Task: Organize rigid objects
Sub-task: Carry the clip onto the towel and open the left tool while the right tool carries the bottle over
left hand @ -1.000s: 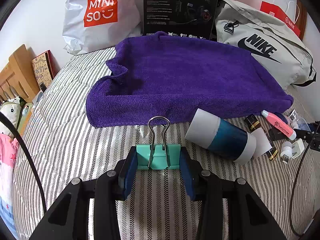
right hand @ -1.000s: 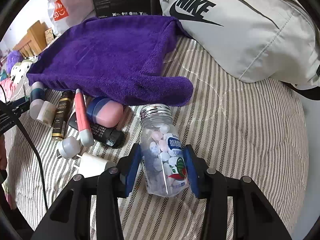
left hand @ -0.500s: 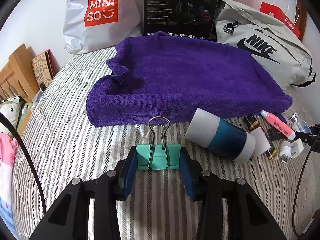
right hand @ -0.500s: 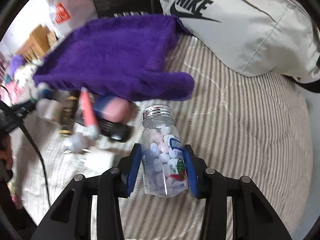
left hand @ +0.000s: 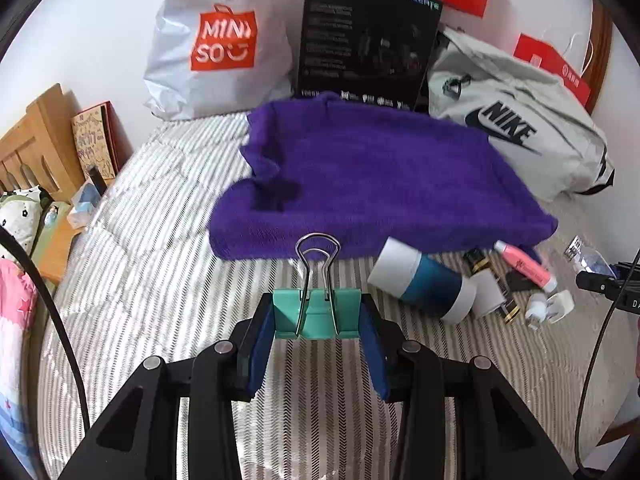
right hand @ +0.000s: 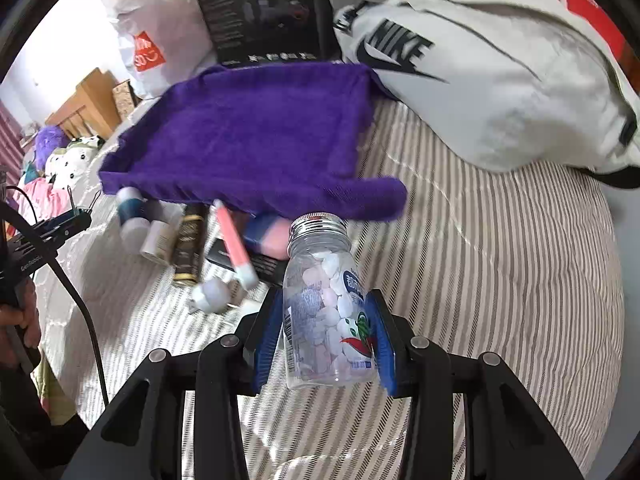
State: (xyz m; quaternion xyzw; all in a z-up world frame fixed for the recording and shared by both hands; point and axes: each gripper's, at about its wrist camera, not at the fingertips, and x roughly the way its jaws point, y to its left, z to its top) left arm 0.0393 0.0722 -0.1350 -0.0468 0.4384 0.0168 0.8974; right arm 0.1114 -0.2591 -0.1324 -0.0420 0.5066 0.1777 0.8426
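Purple towel point(left hand: 368, 184) covers the striped bed point(left hand: 160, 280) ahead. Right hand-held gripper point(right hand: 326, 340) clenches an upright clear candy bottle point(right hand: 326, 312); left hand-held gripper point(left hand: 318, 318) grasps a teal binder clip point(left hand: 318, 312) between its pads.

Ahead of your right gripper, the pink tube point(right hand: 233, 242), white plug point(right hand: 212, 295) and teal-banded cup point(right hand: 131, 216) smear with blur. The purple towel point(right hand: 256, 136) hides part of the pink-and-blue case point(right hand: 266, 236). Your candy bottle's point(right hand: 328, 312) label print is unreadable.
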